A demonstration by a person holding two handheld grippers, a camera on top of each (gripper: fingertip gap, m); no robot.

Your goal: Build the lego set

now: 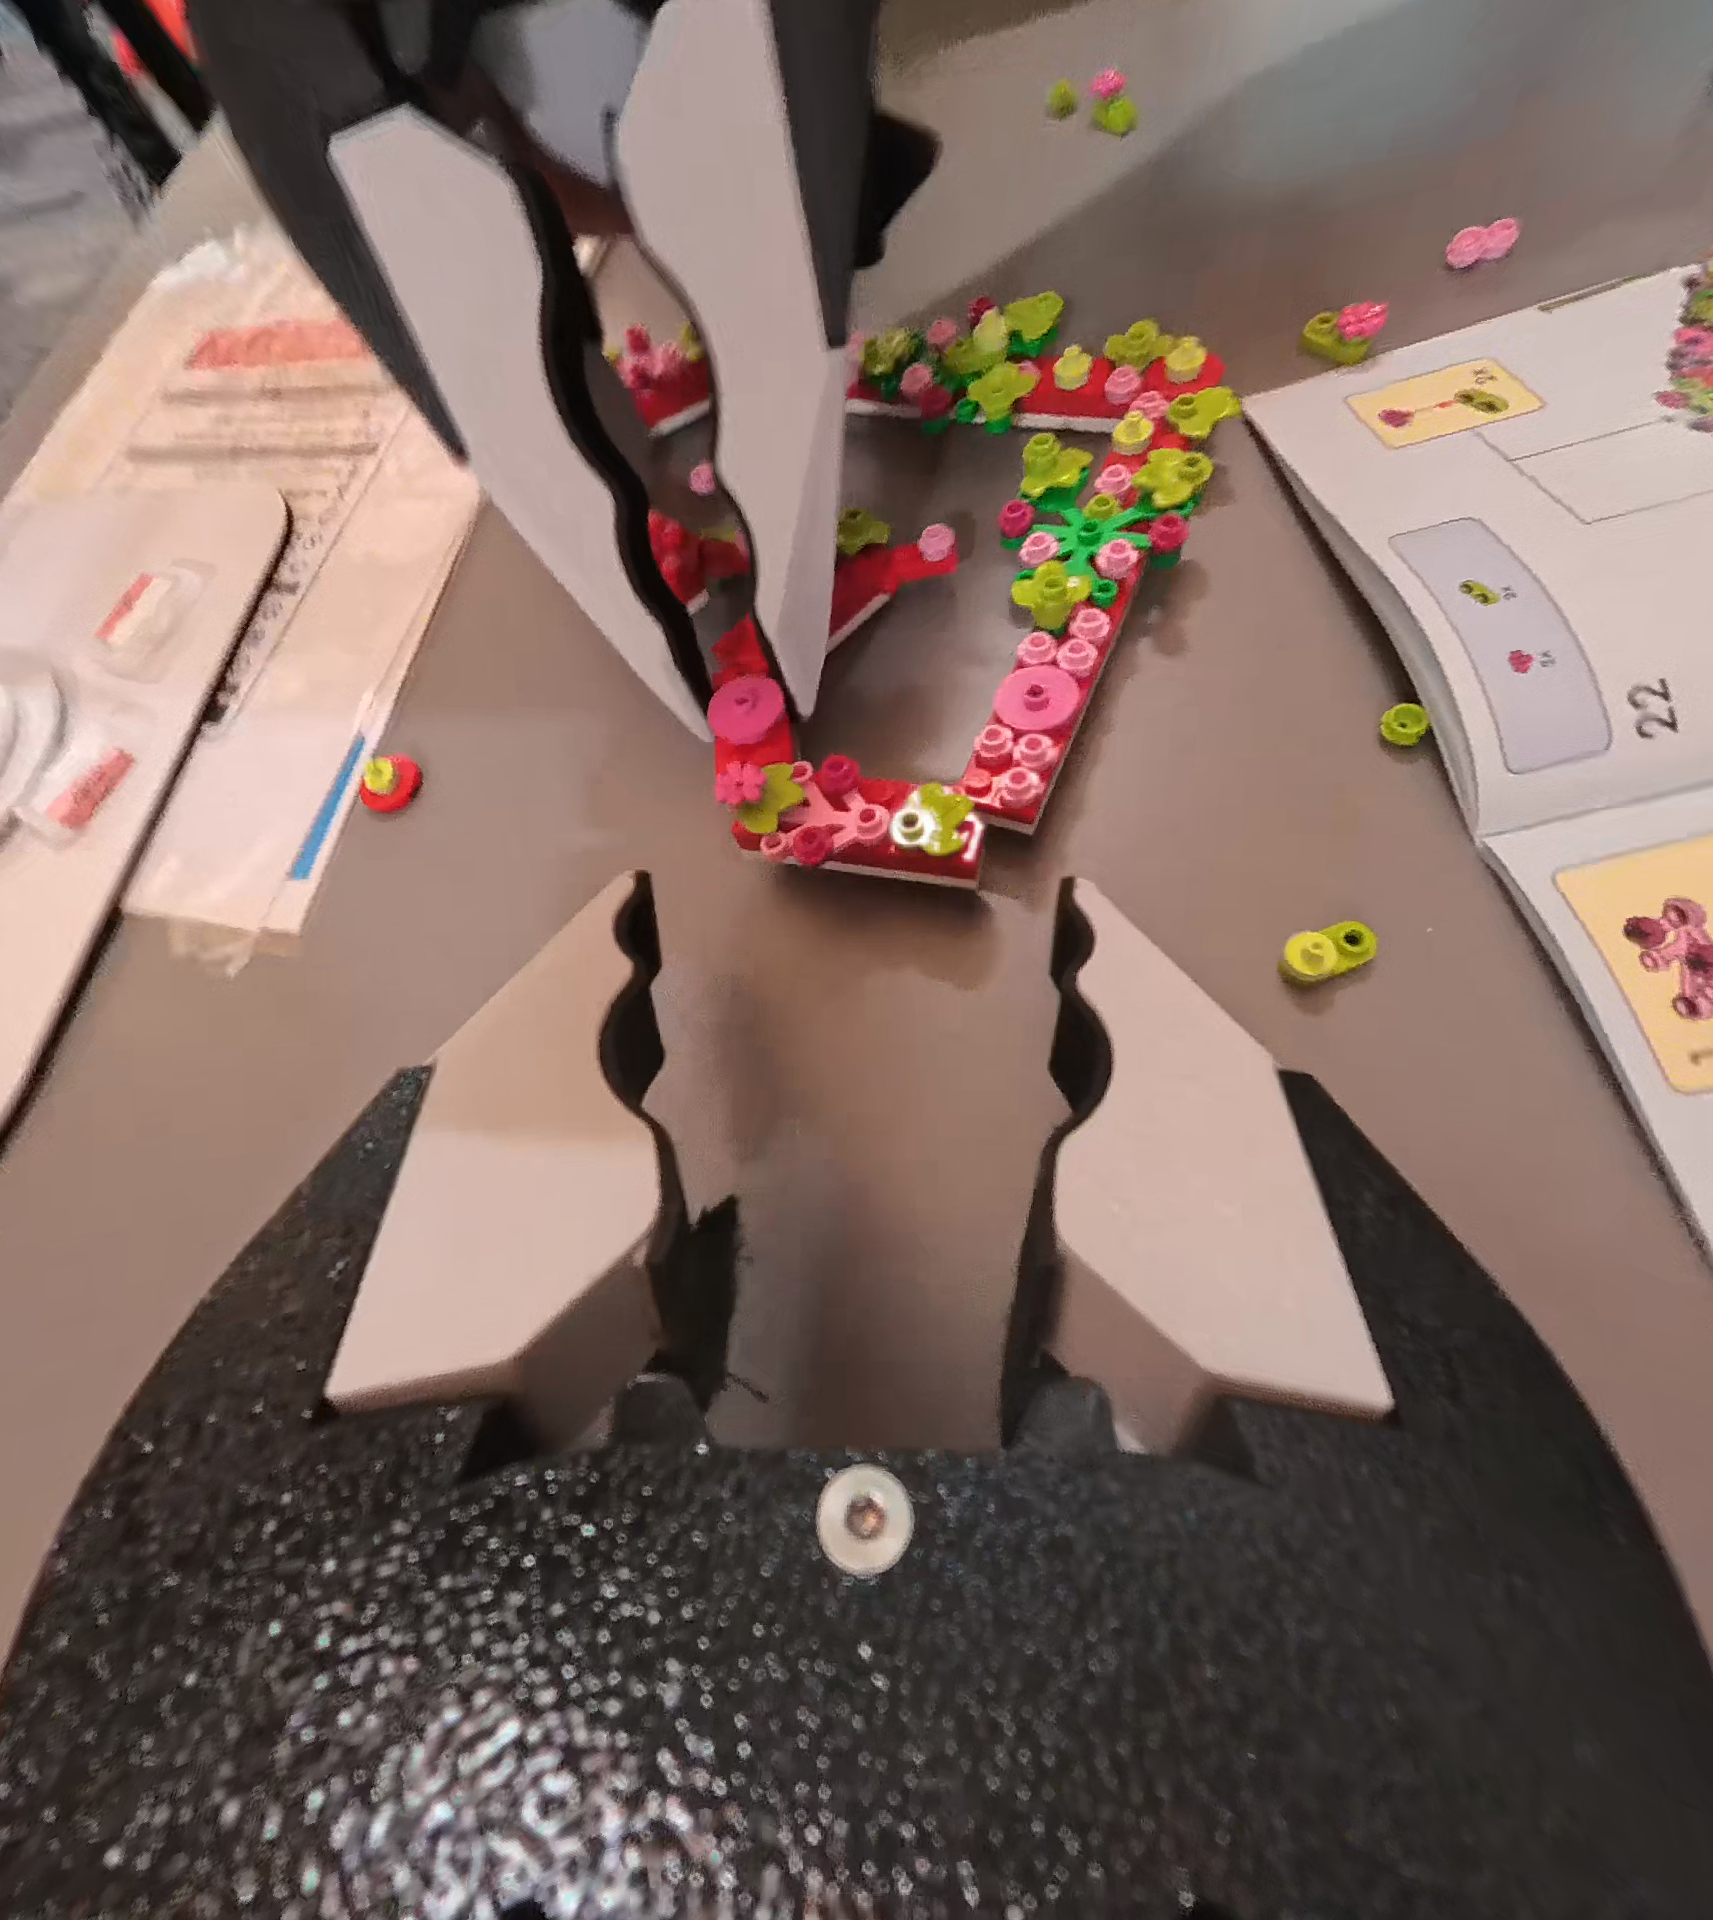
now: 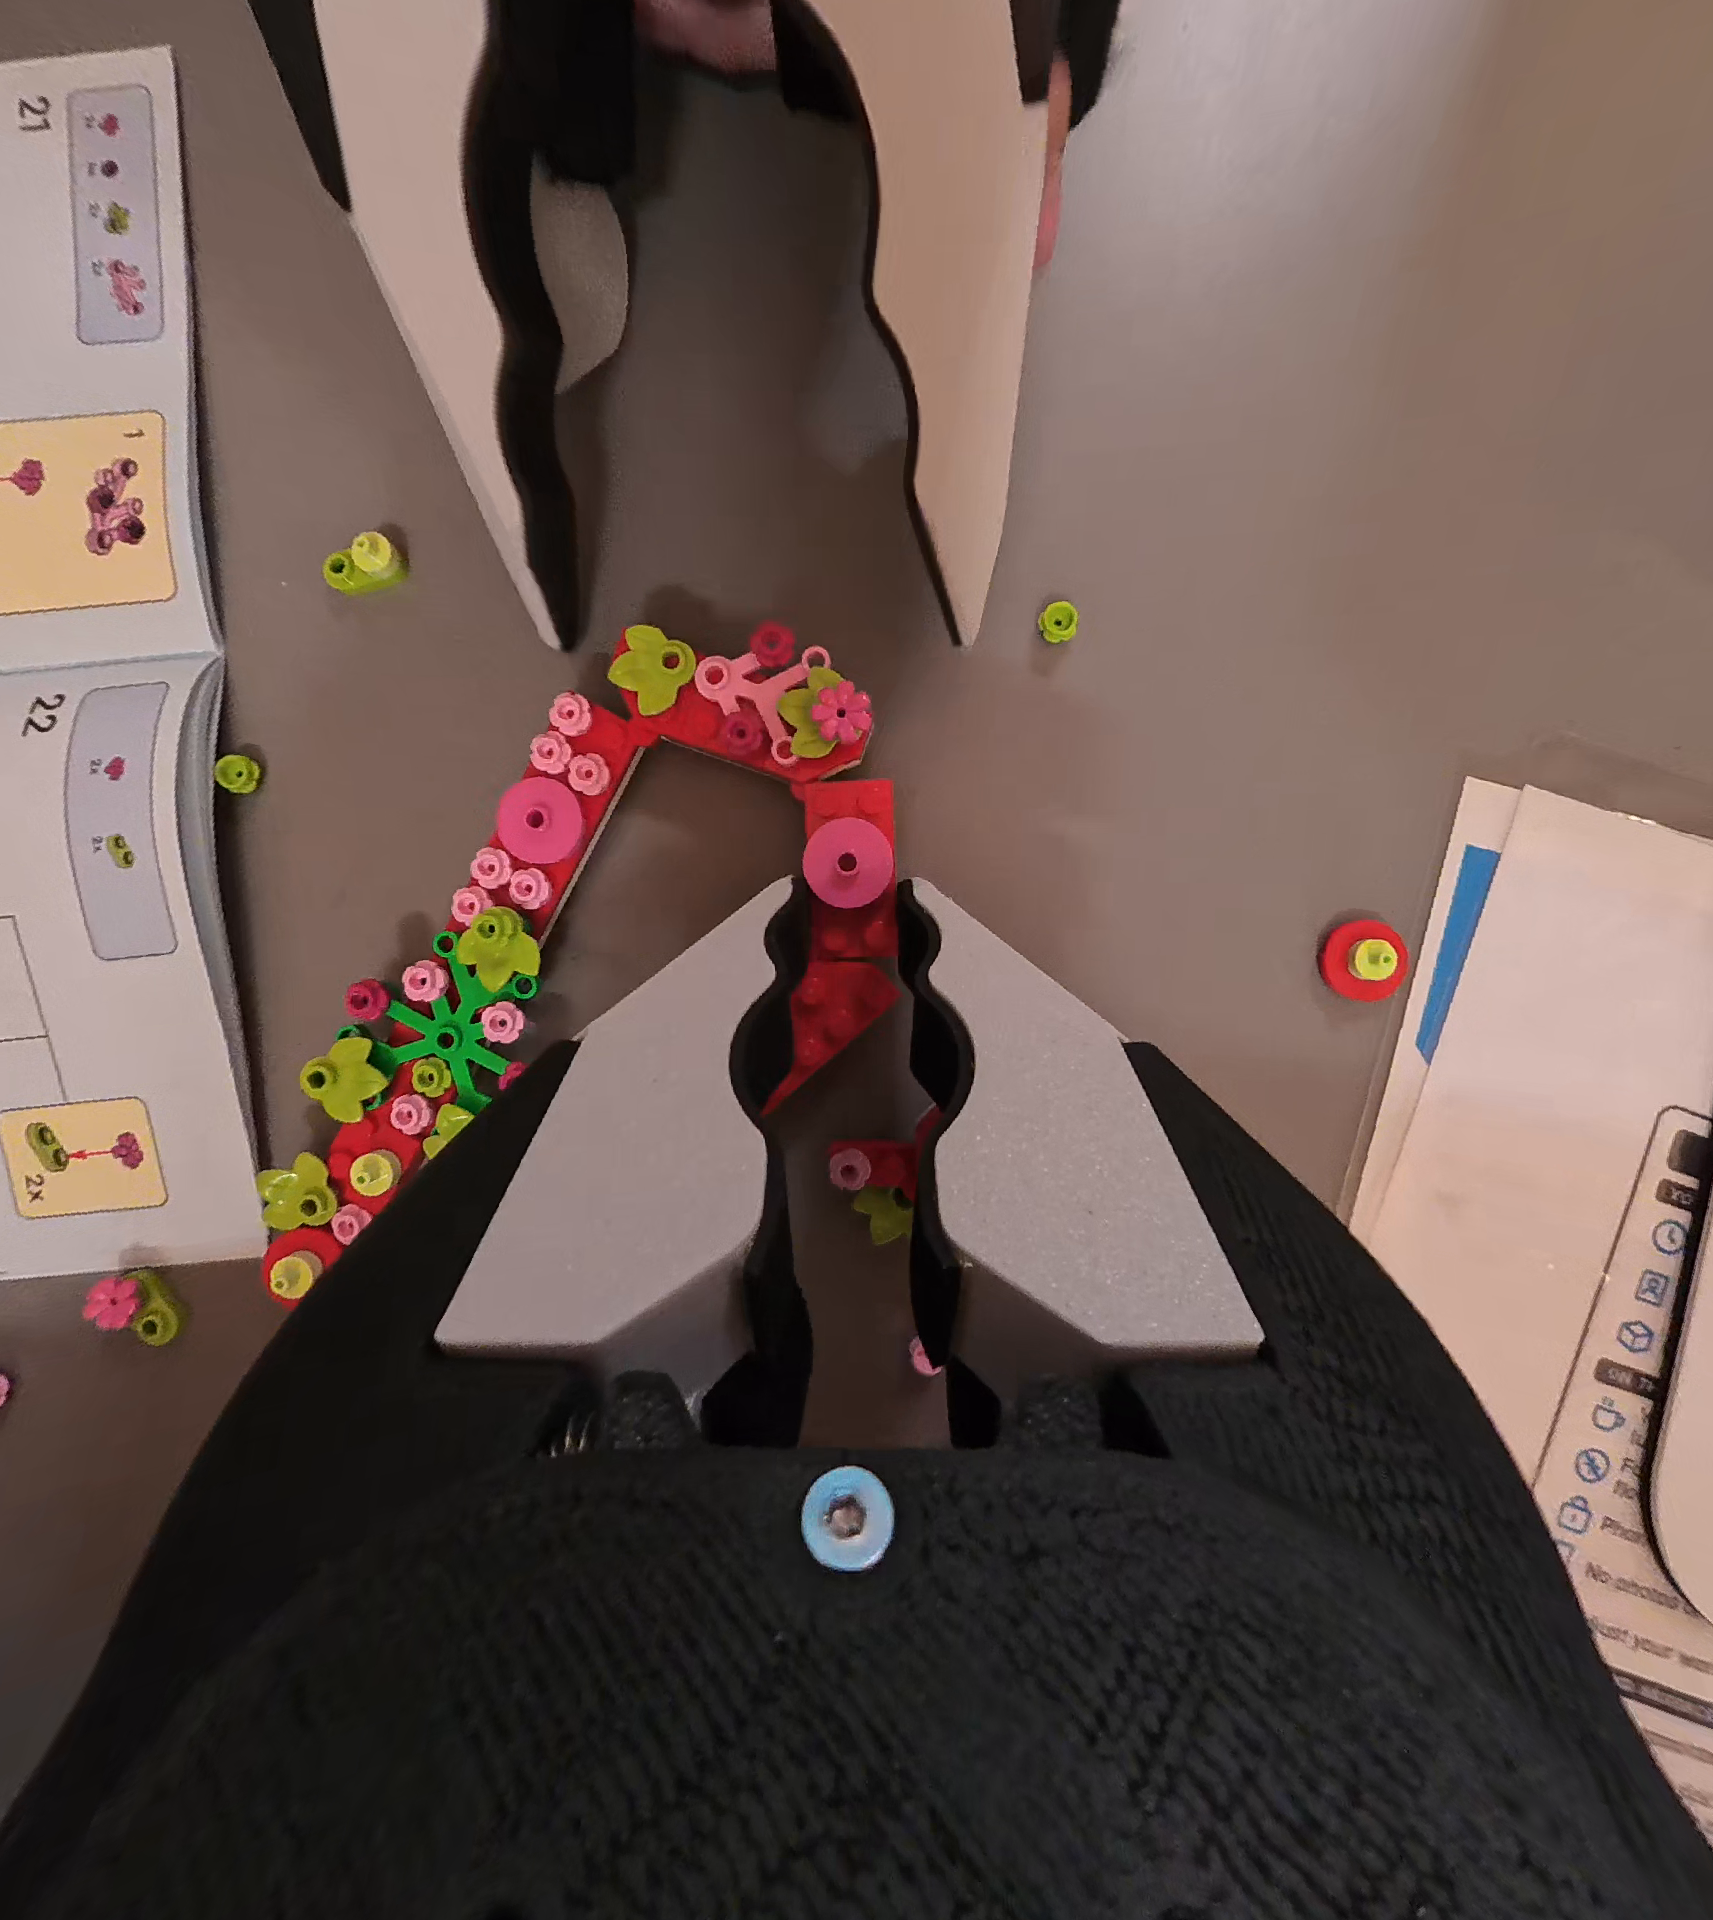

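A red lego frame (image 1: 1013,800) decorated with pink flowers and lime leaves lies flat on the grey table. It also shows in the right wrist view (image 2: 623,748). My right gripper (image 2: 850,885) is shut on one red side of the frame, just behind a magenta round disc (image 2: 847,862). In the left wrist view the right gripper (image 1: 758,722) comes down from above onto that side. My left gripper (image 1: 854,894) is open and empty, a short way in front of the frame's near corner. It also shows open at the top of the right wrist view (image 2: 764,639).
An open instruction booklet (image 1: 1558,623) lies beside the frame and shows in the right wrist view (image 2: 0,831). Loose lime and pink pieces (image 1: 1328,951) are scattered around. A red round piece with a lime stud (image 2: 1363,961) sits near papers and plastic bags (image 1: 260,520). Across from one pair of fingers to the other is roughly 5 cm.
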